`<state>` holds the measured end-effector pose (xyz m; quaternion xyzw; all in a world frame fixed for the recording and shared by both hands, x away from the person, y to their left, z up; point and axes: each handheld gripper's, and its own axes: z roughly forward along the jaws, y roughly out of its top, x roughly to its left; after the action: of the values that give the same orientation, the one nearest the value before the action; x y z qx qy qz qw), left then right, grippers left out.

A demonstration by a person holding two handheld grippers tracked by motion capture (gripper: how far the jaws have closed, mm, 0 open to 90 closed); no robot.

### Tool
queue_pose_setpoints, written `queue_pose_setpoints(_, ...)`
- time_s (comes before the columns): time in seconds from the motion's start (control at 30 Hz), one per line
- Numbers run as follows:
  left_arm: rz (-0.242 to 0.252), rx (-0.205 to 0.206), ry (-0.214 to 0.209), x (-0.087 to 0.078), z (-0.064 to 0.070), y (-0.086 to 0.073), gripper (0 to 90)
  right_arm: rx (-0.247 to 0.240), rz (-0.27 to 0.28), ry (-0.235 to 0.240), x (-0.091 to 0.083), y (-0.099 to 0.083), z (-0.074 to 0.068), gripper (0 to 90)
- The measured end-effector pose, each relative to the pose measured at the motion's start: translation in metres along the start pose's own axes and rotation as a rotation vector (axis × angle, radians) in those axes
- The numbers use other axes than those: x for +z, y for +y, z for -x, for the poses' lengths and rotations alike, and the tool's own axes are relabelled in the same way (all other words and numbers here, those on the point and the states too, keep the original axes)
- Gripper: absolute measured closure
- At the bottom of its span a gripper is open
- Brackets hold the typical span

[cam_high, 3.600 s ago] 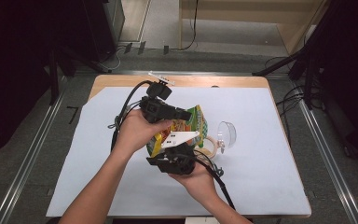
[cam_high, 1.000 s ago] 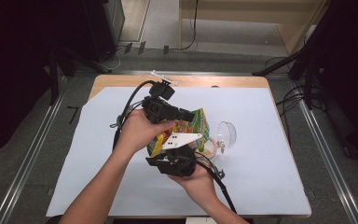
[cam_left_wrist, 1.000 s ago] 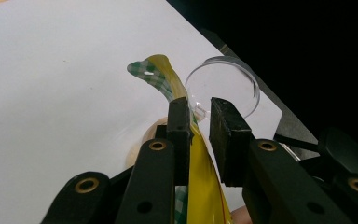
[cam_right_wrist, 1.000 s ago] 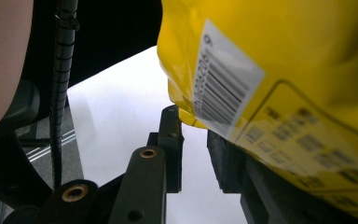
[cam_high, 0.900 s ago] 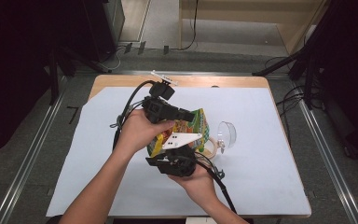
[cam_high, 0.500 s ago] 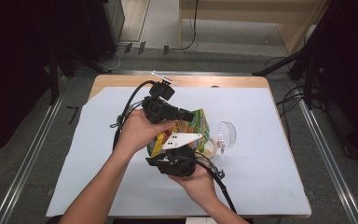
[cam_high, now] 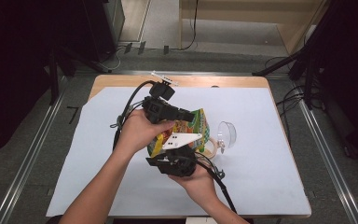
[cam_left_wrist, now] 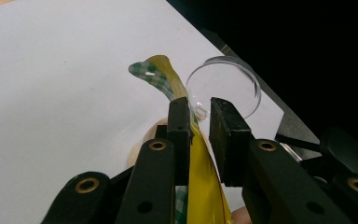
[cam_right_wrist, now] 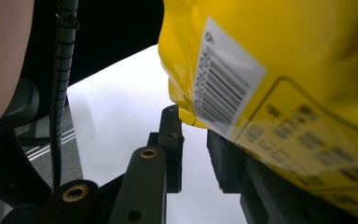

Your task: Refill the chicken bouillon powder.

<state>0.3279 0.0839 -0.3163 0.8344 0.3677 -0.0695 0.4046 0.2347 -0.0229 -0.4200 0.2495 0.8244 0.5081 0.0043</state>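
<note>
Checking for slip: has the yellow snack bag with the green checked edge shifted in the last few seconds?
No. The yellow snack bag sits at the same spot beside the clear plastic cup in the high view.

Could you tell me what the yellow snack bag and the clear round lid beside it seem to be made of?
The yellow snack bag looks like thin glossy plastic film: it creases, bends at the top and reflects light, with a printed barcode label. The clear round lid appears to be rigid transparent plastic, possibly glass; the white table cover shows through it and its rim glints.
</note>
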Motion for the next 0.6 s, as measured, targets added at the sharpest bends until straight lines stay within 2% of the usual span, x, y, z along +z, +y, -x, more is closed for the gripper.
queue_pose_setpoints(0.6, -0.001, -0.003, -0.003, -0.0003, -0.0012, -0.0003, 78.3, 0.0, 0.002, 0.003, -0.0001, 0.0004, -0.0008, 77.2)
